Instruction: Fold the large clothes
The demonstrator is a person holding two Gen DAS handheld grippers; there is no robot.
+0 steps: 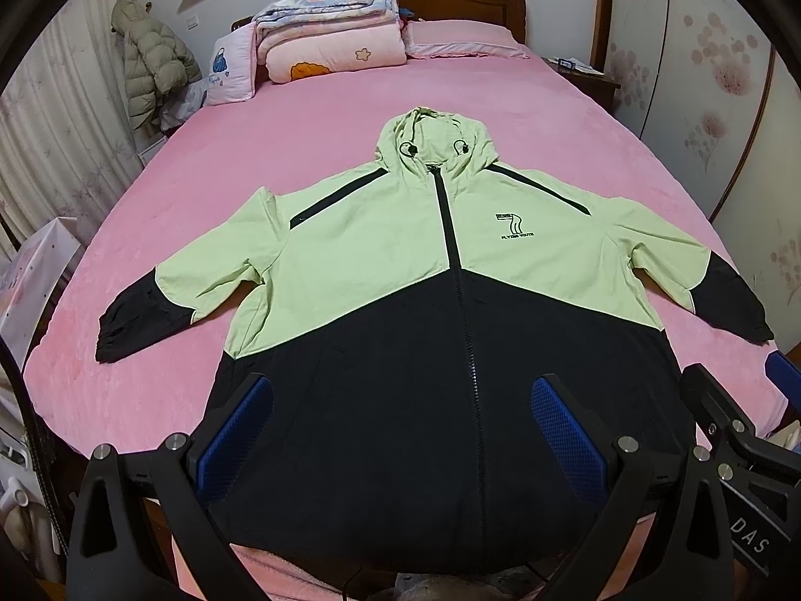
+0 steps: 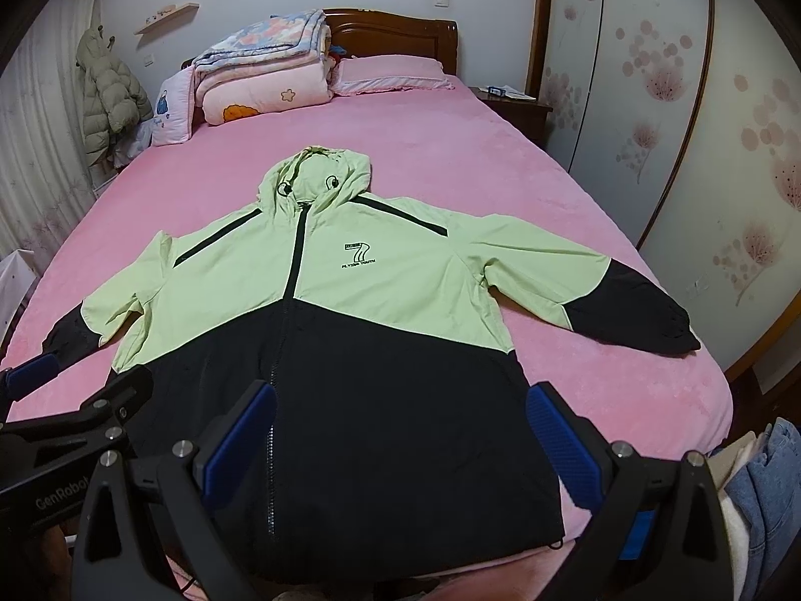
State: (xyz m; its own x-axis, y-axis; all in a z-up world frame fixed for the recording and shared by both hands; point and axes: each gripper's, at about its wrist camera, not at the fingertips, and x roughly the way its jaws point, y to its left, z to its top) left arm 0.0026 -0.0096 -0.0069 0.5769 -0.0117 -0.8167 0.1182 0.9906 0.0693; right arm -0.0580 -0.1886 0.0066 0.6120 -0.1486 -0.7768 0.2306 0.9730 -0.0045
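Note:
A hooded zip jacket point(image 1: 380, 250), pale green on top and black below, lies flat and face up on the pink bed point(image 1: 300, 125). Its hood point(image 1: 430, 135) points to the headboard, and both sleeves are spread out, left sleeve point(image 1: 150, 310) and right sleeve point(image 2: 626, 310). My left gripper point(image 1: 400, 420) hangs open over the black hem on the left half. My right gripper point(image 2: 403, 435) is open over the jacket point(image 2: 400, 290) on the right half of the hem. Neither holds any cloth. Each gripper shows at the edge of the other's view.
Folded quilts point(image 1: 330, 25) and a pink pillow point(image 1: 465, 40) lie by the wooden headboard. A puffer coat point(image 1: 150, 65) hangs at the left wall. A nightstand point(image 1: 585, 75) and wardrobe doors point(image 2: 701, 125) stand to the right. A person's jeans leg point(image 2: 766, 476) is at the bed's near right corner.

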